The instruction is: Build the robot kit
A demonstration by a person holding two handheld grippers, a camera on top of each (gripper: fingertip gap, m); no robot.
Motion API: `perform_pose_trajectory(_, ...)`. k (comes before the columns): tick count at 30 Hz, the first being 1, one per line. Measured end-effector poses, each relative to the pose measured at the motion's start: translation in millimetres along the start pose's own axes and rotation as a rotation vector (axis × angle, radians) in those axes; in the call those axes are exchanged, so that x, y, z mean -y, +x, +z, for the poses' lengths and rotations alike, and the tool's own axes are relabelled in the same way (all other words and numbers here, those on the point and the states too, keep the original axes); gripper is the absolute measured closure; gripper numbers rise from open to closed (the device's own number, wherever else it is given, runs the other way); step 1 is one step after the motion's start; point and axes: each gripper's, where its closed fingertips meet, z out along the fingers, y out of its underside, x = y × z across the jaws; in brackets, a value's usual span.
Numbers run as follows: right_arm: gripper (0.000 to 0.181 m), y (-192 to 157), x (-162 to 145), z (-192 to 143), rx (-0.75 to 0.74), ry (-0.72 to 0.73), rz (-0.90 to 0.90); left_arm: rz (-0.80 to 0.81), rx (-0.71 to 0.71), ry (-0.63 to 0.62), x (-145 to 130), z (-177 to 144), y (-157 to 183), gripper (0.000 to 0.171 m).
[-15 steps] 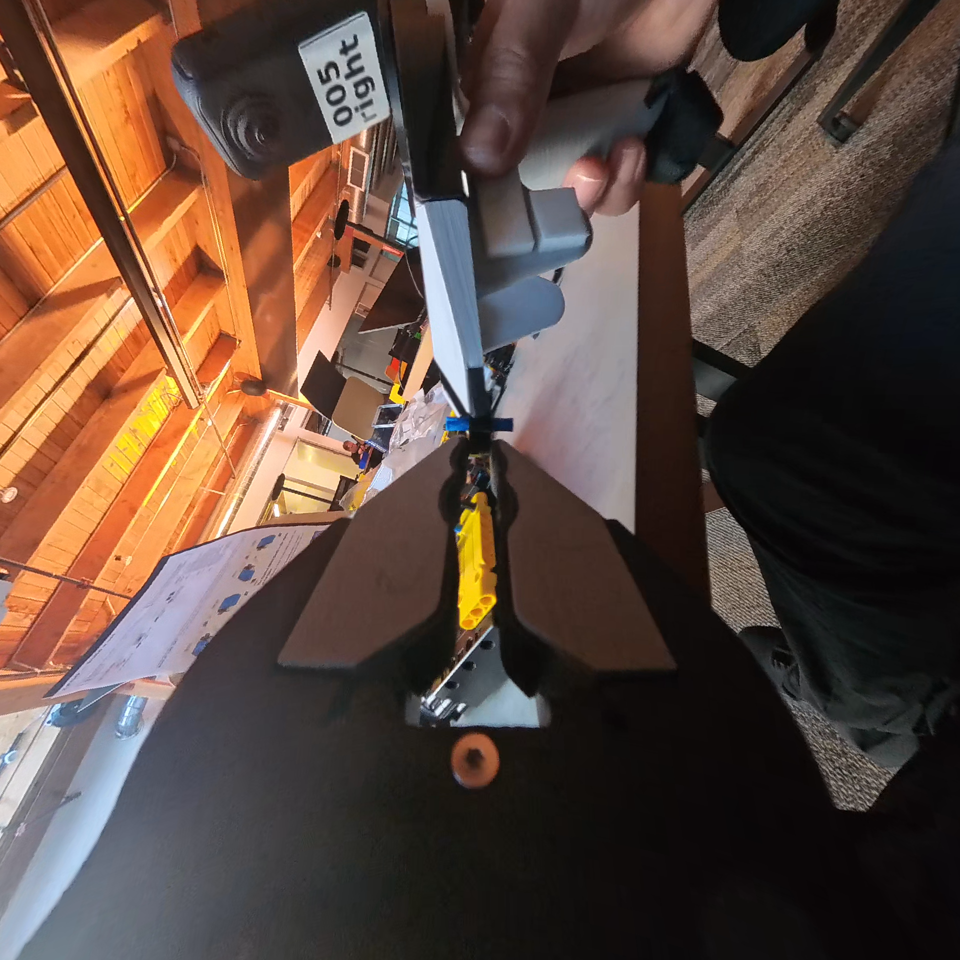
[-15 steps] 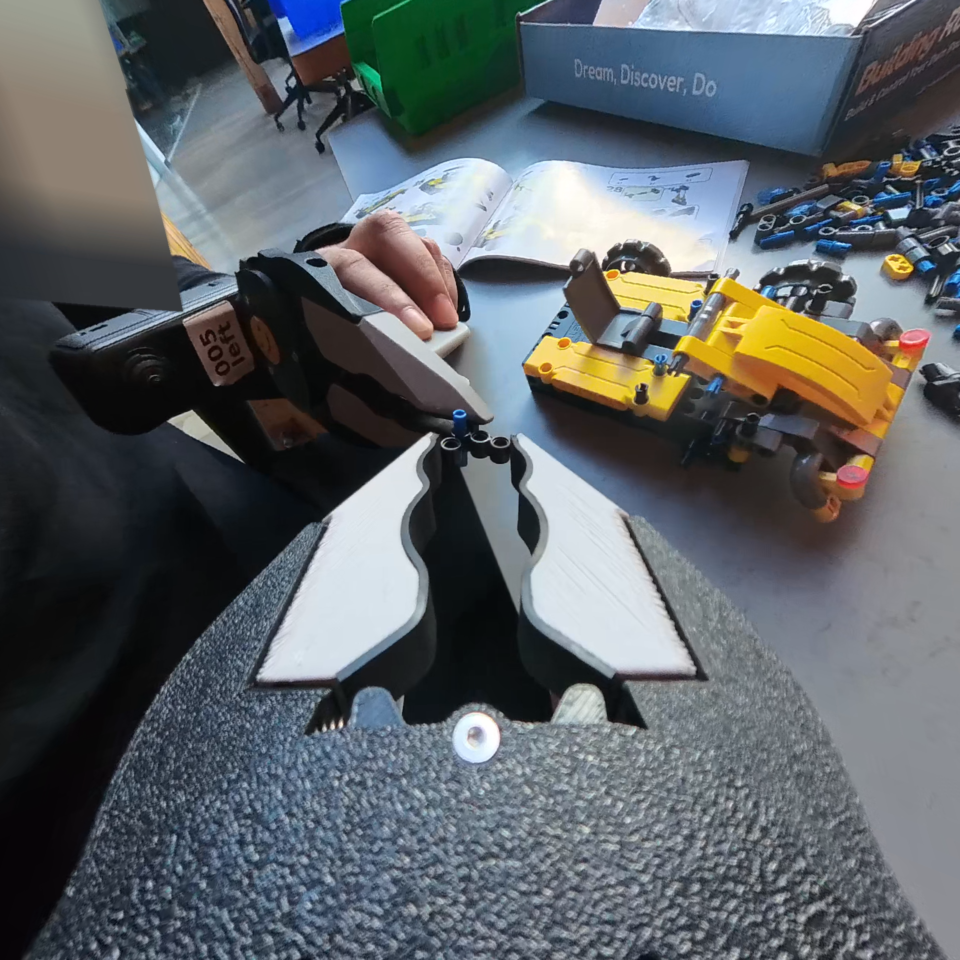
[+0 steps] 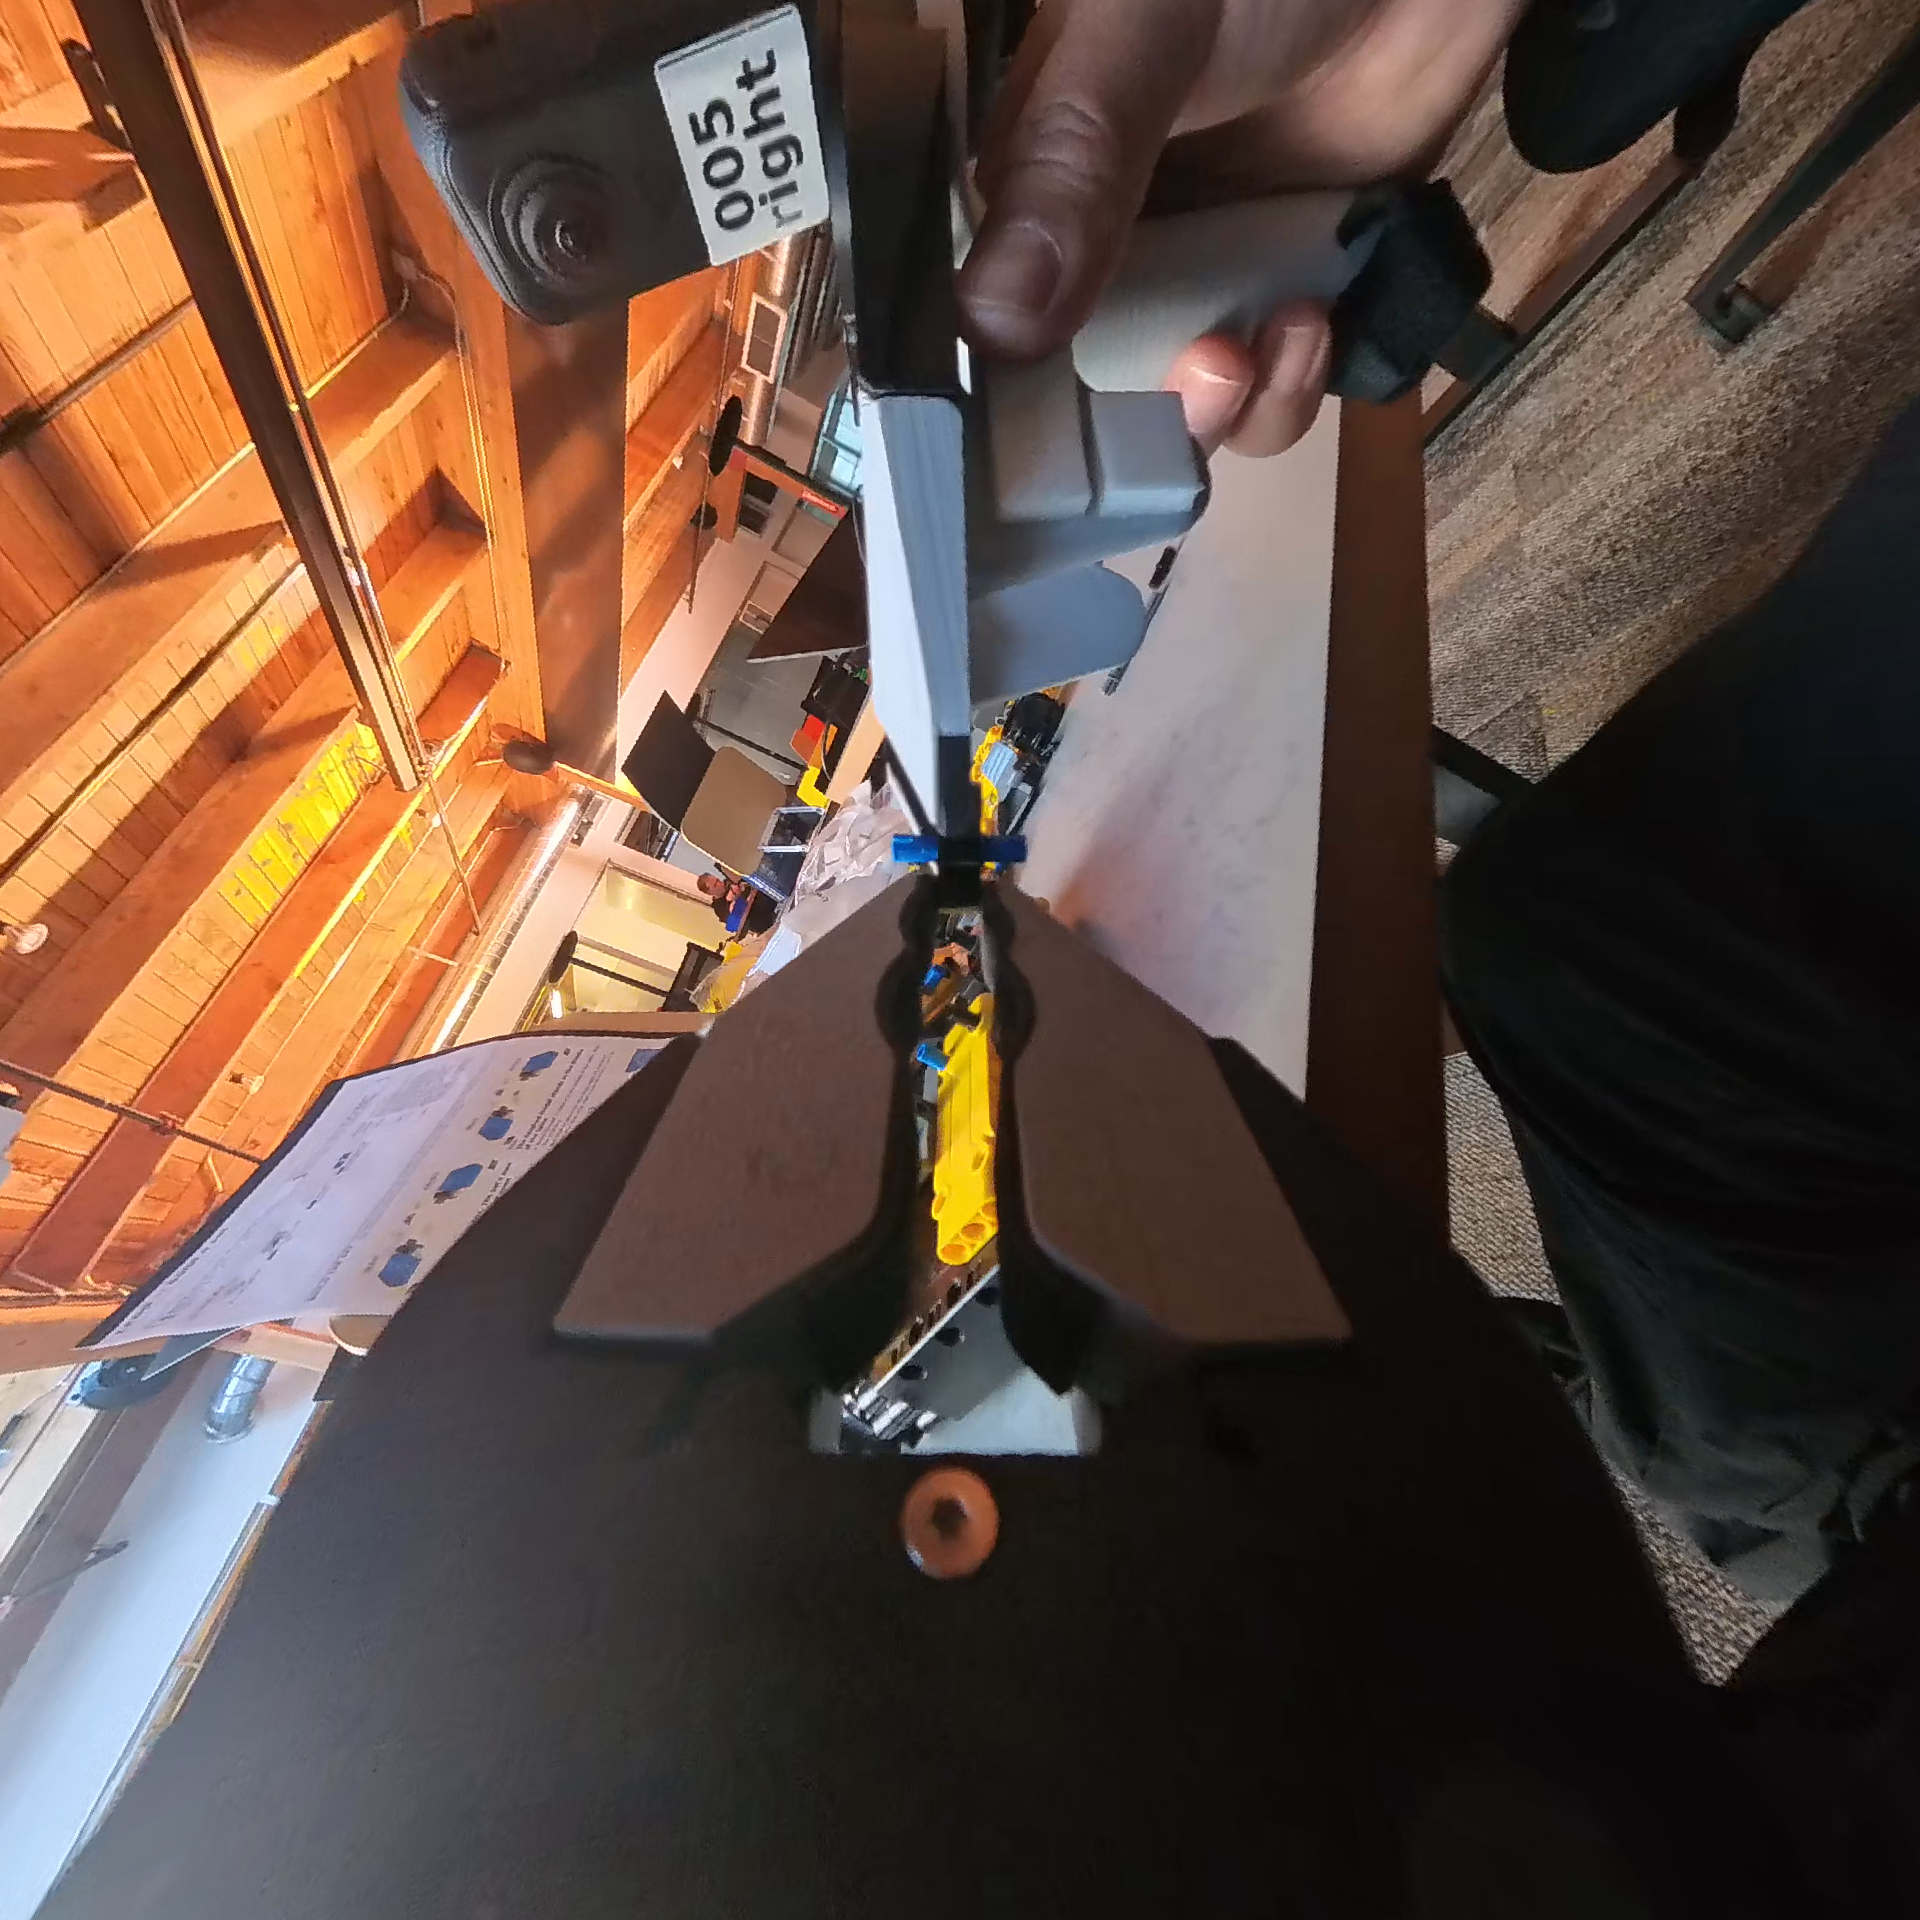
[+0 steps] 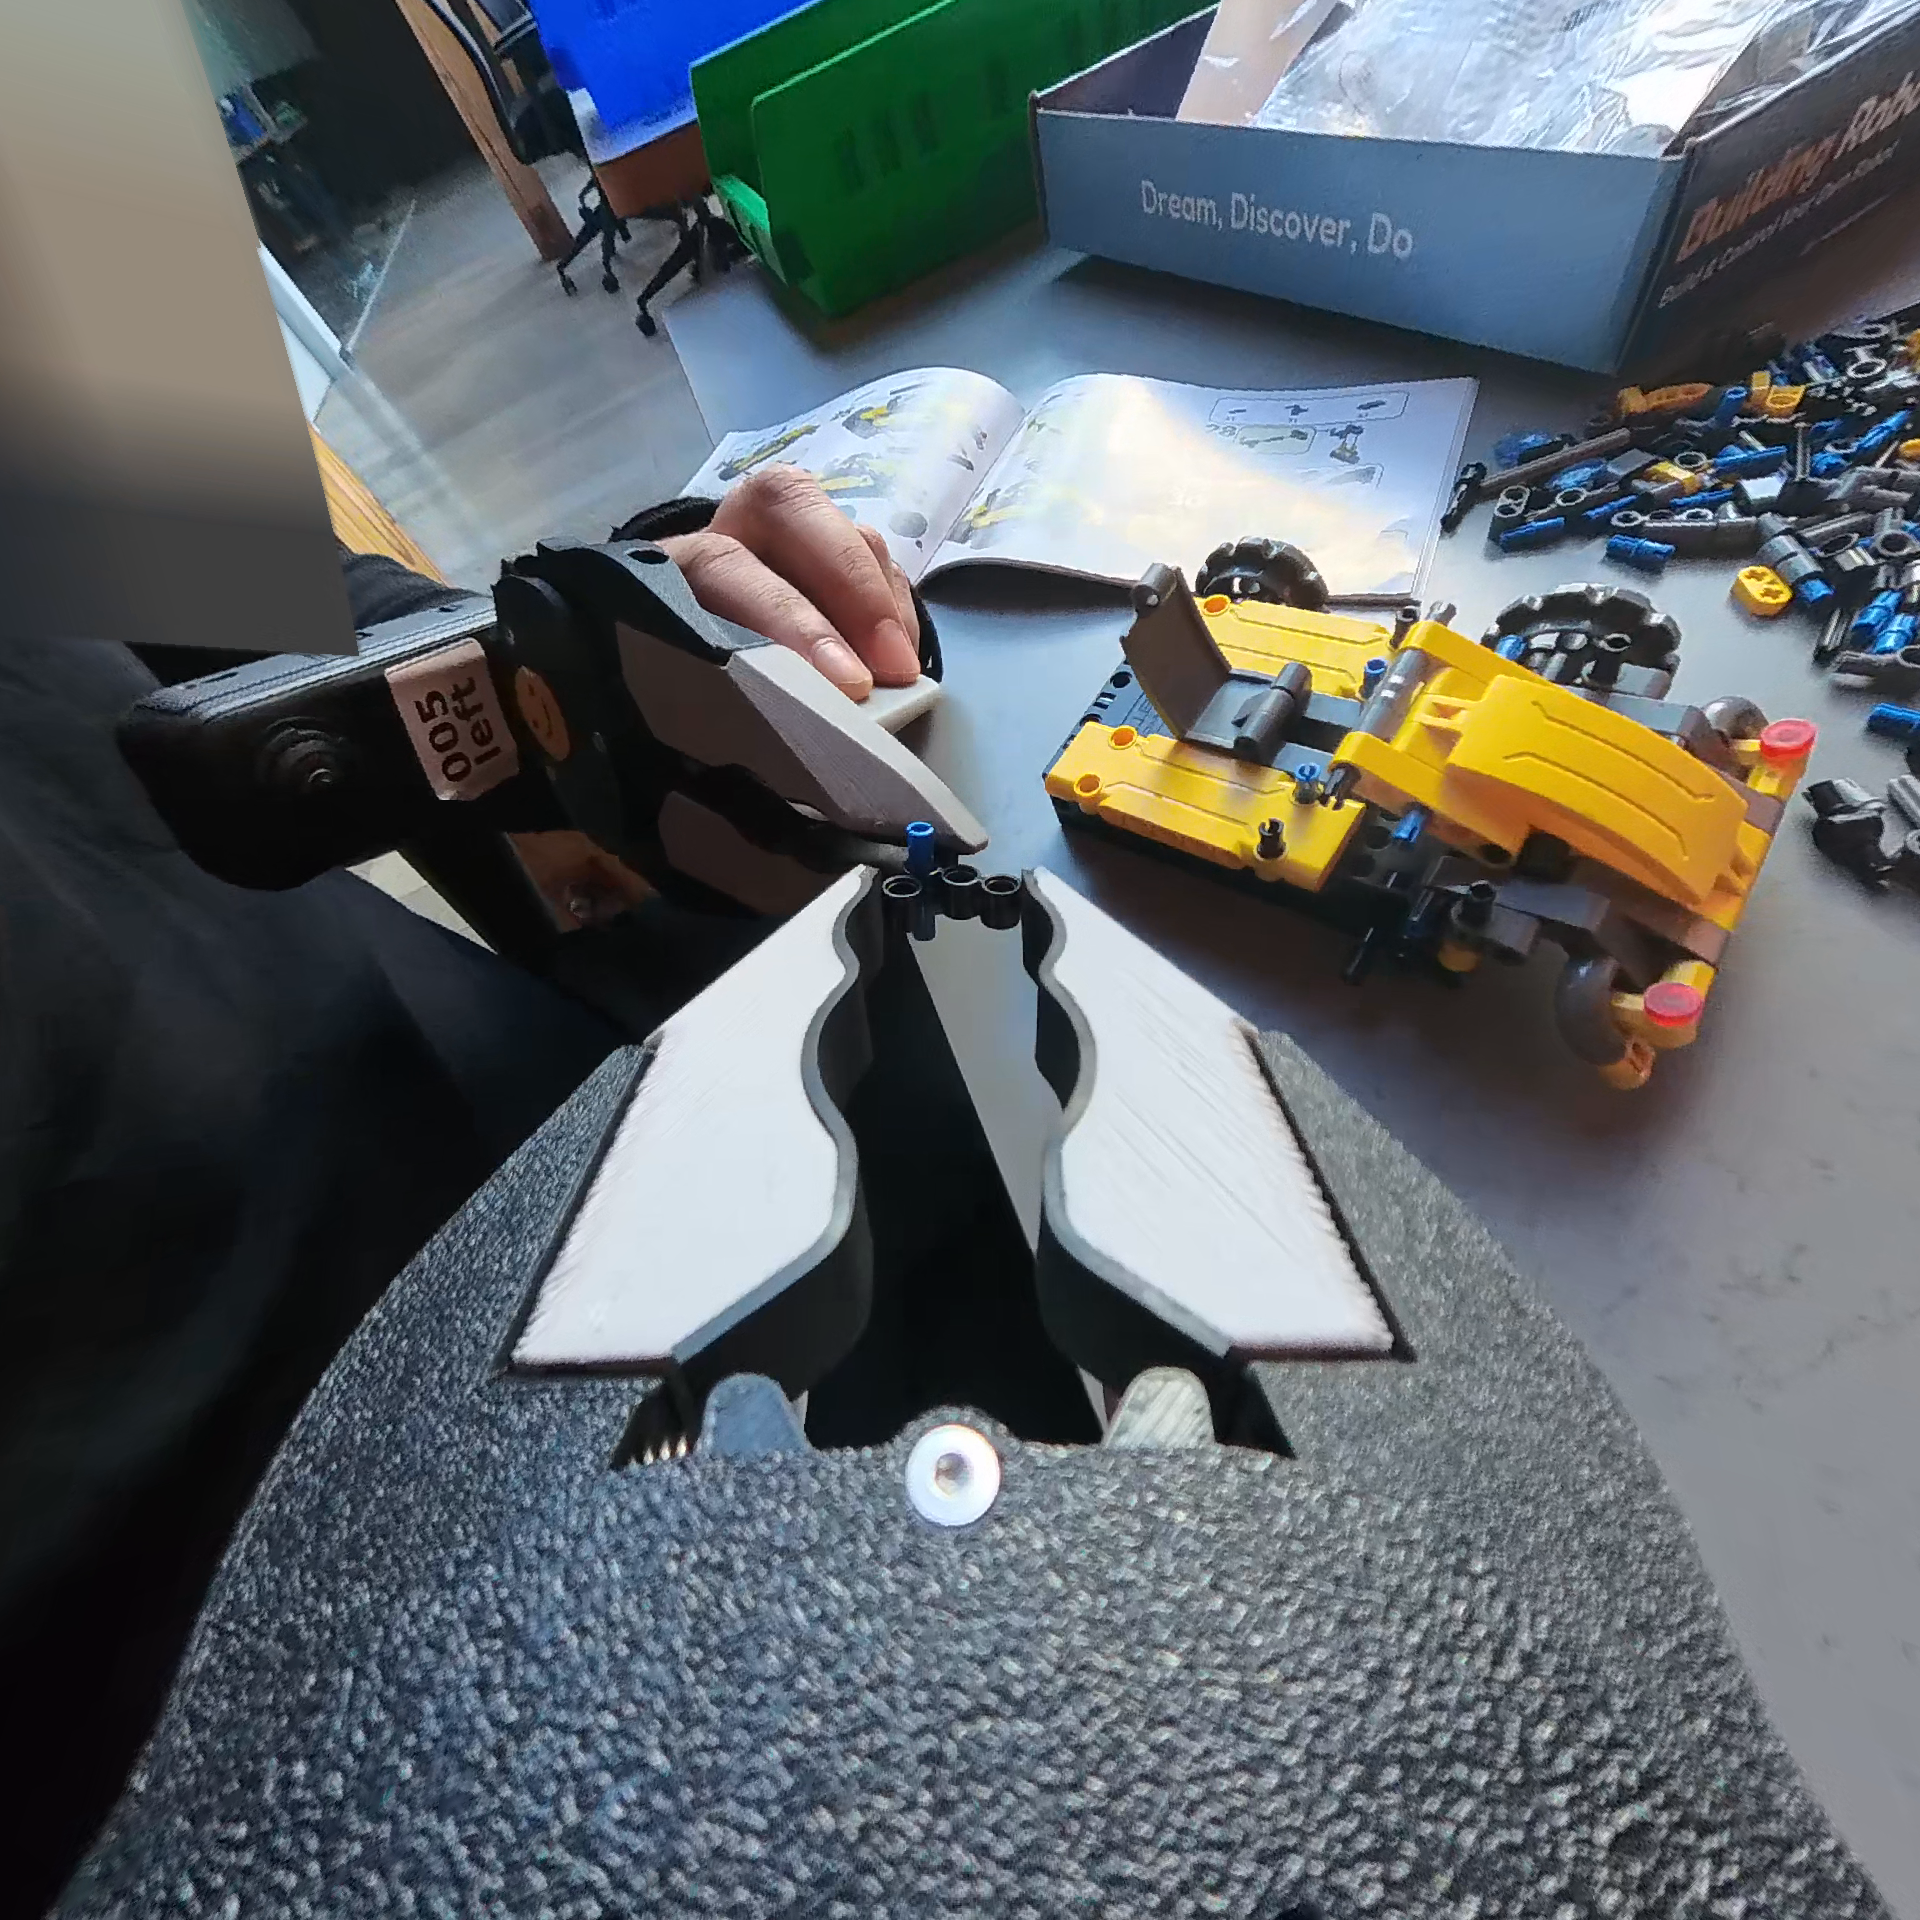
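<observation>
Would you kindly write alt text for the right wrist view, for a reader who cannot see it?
The right gripper pinches a short black three-hole beam while the left gripper, in a hand, holds a blue pin at its end hole. Behind, a grey table holds a yellow toy vehicle, open booklet and loose parts.

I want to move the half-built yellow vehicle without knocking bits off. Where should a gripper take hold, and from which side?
Probably from above, across the low rectangular chassis end of the yellow vehicle, fingers on its long yellow side beams. Those faces look flat and parallel. Avoid the sloped hood, the tilted grey flap and the wheels. Both grippers are occupied now.
</observation>
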Motion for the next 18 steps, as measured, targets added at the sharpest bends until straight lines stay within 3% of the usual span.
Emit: perform_pose_trajectory(18,0.154,2.7,-11.3,-10.1,-0.081,0.028,-0.019,0.042,-0.005,-0.058,2.3,8.9,9.5,0.167)
